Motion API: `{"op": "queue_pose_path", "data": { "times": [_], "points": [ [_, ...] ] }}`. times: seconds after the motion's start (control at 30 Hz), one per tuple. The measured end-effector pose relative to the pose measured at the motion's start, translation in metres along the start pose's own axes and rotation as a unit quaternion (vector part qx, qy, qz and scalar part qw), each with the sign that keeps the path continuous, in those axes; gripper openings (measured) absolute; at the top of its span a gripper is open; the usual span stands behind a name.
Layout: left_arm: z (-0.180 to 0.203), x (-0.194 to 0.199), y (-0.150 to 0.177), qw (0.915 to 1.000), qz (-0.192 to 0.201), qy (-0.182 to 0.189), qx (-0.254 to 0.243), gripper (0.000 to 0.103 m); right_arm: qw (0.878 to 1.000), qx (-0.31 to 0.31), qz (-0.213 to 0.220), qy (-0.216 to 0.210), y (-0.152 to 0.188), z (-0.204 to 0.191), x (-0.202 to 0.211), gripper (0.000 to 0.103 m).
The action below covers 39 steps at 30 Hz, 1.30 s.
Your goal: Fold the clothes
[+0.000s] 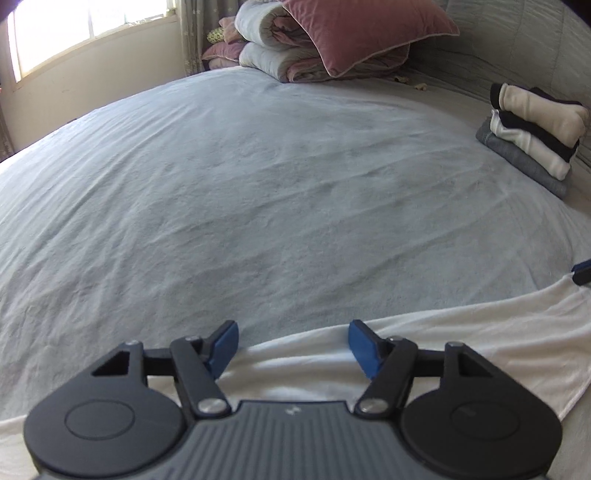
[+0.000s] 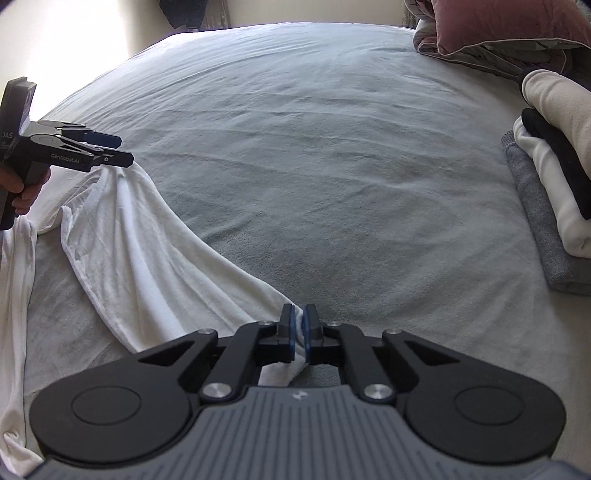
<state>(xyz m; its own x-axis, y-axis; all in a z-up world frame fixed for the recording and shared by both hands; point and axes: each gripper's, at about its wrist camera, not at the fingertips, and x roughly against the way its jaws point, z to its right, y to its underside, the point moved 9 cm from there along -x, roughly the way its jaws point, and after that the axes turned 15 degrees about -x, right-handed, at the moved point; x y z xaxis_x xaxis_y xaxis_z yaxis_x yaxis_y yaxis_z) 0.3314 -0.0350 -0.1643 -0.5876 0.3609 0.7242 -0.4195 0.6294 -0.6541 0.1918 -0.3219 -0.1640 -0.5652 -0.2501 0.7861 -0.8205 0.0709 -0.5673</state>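
A white garment (image 2: 147, 251) lies stretched along the near side of the grey-blue bed cover (image 2: 314, 147). My right gripper (image 2: 300, 328) is shut on one end of it, and the cloth is pinched between the blue pads. In the right wrist view, my left gripper (image 2: 125, 149) sits at the far left over the garment's other end, where the cloth rises toward it. In the left wrist view, the left gripper (image 1: 293, 349) is open, its blue pads wide apart over the white garment's (image 1: 443, 354) edge, without pressing on it.
A stack of folded clothes (image 1: 532, 136), white, black and grey, sits at the right side of the bed. Pink pillows and rolled quilts (image 1: 332, 40) are piled at the head. A window (image 1: 74, 29) is at the far left. A hand (image 2: 22, 188) holds the left gripper.
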Motion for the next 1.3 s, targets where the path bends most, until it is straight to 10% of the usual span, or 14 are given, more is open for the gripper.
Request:
{"op": "queue_pose_path", "data": {
  "times": [0.13,0.17,0.47,0.73,0.87,1.0,1.13,1.3],
  "points": [
    [0.009,-0.001,-0.001,0.9995,0.006,0.03,0.007,0.001,1.0,0.004,0.009,0.012,-0.002,-0.001,0.002,0.003],
    [0.01,0.001,-0.002,0.9995,0.012,0.027,0.005,0.0,1.0,0.007,0.016,0.02,-0.004,-0.002,0.004,0.003],
    [0.001,0.017,-0.014,0.9938,0.098,-0.04,0.034,0.0,0.987,0.026,0.12,0.108,-0.036,0.001,0.028,0.003],
    [0.004,-0.016,-0.01,0.9957,0.059,-0.068,0.021,0.0,0.979,0.037,0.124,0.157,-0.051,0.015,-0.014,0.003],
    [0.006,-0.015,-0.011,0.9949,0.051,-0.085,0.021,0.002,0.983,0.011,0.108,0.151,-0.051,0.025,-0.033,0.003],
    [0.015,0.0,-0.014,0.9948,0.054,-0.082,0.028,0.045,0.985,-0.052,0.112,0.12,-0.056,0.033,-0.019,0.016],
    [0.032,0.022,-0.019,0.9946,0.079,-0.056,0.038,0.051,0.982,-0.145,0.104,0.065,-0.052,0.045,0.006,0.04],
    [0.073,0.042,-0.021,0.9942,0.102,-0.014,0.03,0.055,0.971,-0.223,0.084,0.019,-0.035,0.046,0.027,0.04]
  ]
}}
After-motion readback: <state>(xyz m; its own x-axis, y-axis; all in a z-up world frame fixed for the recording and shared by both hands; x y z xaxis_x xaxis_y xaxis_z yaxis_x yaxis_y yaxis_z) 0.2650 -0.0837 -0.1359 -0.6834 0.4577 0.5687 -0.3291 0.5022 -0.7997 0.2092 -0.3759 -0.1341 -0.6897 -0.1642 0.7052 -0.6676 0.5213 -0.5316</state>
